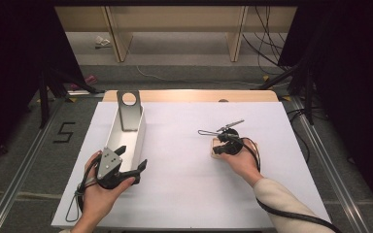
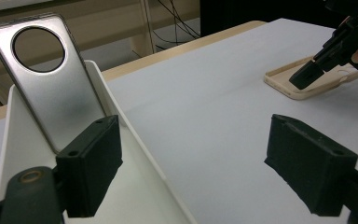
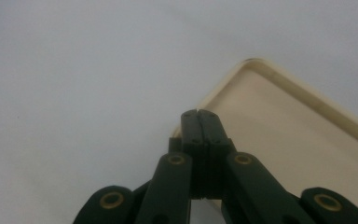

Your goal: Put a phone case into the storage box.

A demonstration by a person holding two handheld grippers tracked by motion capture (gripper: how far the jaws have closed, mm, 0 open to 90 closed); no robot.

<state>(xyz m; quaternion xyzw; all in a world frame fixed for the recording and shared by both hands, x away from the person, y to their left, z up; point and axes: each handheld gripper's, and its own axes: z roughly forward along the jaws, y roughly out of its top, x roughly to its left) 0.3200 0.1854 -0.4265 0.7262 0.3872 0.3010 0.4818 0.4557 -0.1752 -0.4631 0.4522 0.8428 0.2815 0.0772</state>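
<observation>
A silver phone back shell with a round hole leans upright at the far end of a long white tray. My left gripper is open and straddles the tray's near right wall, one jaw inside and one over the table. A beige phone case lies flat right of centre. My right gripper is shut with nothing between its jaws, its tips down at the case's rim. From the left gripper view the right gripper points into the case.
A white sheet covers the table, with a wooden strip along the far edge. Beyond it are wooden shelf legs and loose cables on the floor. Dark stands flank both sides.
</observation>
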